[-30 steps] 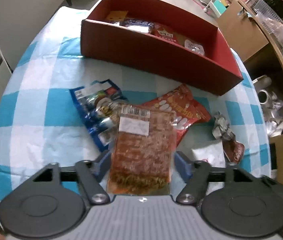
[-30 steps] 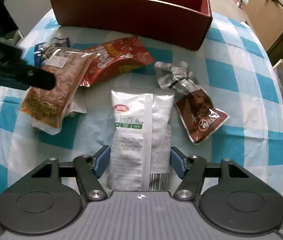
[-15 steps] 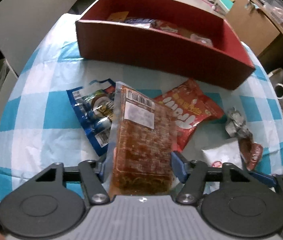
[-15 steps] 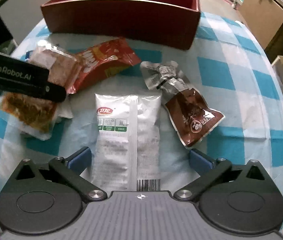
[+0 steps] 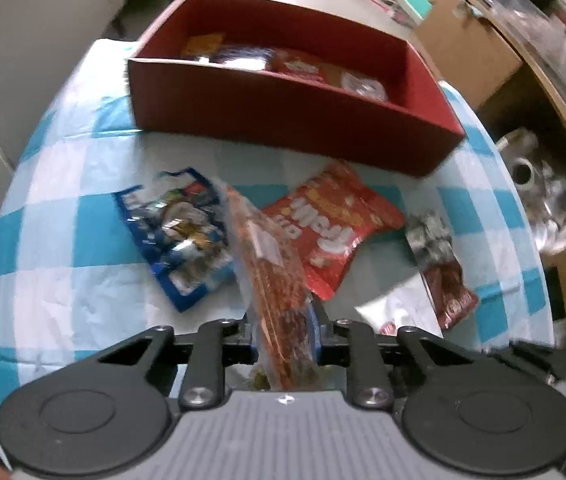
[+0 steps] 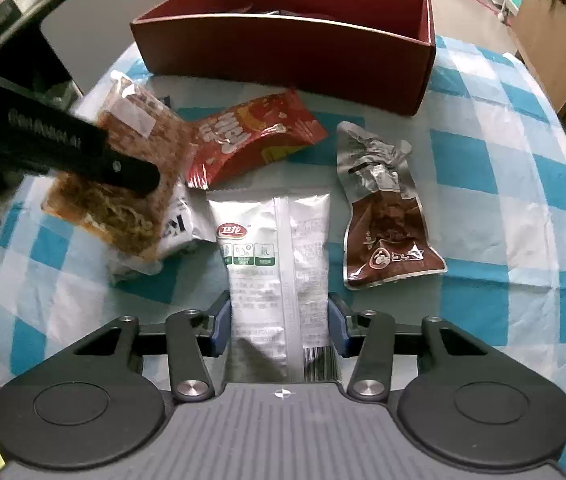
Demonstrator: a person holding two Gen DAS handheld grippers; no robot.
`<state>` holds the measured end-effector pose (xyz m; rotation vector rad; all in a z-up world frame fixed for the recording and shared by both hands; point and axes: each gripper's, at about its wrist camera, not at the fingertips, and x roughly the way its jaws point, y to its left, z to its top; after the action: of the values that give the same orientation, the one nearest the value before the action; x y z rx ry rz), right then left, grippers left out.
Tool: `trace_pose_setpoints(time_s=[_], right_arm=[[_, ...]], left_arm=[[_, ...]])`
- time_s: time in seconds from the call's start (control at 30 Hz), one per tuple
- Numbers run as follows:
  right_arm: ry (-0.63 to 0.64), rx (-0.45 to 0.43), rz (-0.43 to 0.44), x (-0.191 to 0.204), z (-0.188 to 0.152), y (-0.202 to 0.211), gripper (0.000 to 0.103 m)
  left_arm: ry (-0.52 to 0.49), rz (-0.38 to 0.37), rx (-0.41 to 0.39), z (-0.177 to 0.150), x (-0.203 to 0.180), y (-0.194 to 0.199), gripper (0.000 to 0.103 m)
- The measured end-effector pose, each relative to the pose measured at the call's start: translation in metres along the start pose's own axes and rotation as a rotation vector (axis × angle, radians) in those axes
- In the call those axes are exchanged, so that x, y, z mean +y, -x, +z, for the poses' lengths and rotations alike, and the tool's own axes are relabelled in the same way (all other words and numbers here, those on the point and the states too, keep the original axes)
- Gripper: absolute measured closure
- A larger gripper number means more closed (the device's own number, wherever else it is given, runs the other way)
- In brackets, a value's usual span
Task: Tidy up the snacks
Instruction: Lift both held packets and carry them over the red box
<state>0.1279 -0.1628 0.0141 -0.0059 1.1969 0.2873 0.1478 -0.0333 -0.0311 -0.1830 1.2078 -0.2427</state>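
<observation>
Left gripper (image 5: pixel 285 330): jaws closing, narrow, pads pressing both faces of the noodle pack (image 5: pixel 273 280), which stands on edge, tilted toward 11 o'clock. Right gripper (image 6: pixel 279 326): jaws closing, pads touching both edges of the silver pack (image 6: pixel 275 256), flat on the tablecloth (image 6: pixel 503 200). Red box (image 6: pixel 283 48) lies at 12 o'clock.

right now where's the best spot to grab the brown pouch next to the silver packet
Take the brown pouch across its flat printed lower body, coming from above with fingers on its long edges. It lies flat on the checked cloth, and its crumpled silver top looks a poorer hold.
</observation>
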Motion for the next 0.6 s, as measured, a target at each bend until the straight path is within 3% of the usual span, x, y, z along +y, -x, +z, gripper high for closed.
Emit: trace_pose_setpoints(time_s=[0.23, 0.27, 0.3, 0.37, 0.43, 0.6], right_arm=[[-0.017, -0.003, -0.001, -0.001, 0.001, -0.004, 0.046], [-0.029, -0.003, 0.008, -0.003, 0.001, -0.004, 0.047], [-0.037, -0.005, 0.015, -0.005, 0.001, -0.003, 0.047], [-0.058, -0.009, 0.029, -0.008, 0.000, -0.001, 0.048], [-0.094, -0.012, 0.066, -0.015, 0.000, 0.001, 0.049], [-0.181, -0.039, 0.156, -0.026, 0.003, 0.007, 0.052]], left_arm=[[0.004, -0.003, -0.052, 0.003, -0.005, -0.011, 0.075], [0.017, -0.012, -0.056, 0.003, -0.003, -0.010, 0.078], [0.023, -0.026, -0.051, 0.002, -0.003, -0.008, 0.088], [0.042, -0.082, -0.020, 0.002, -0.001, -0.005, 0.095], [0.042, -0.113, -0.011, 0.000, -0.002, -0.002, 0.097], [0.028, -0.107, 0.002, -0.003, -0.006, 0.001, 0.097]])
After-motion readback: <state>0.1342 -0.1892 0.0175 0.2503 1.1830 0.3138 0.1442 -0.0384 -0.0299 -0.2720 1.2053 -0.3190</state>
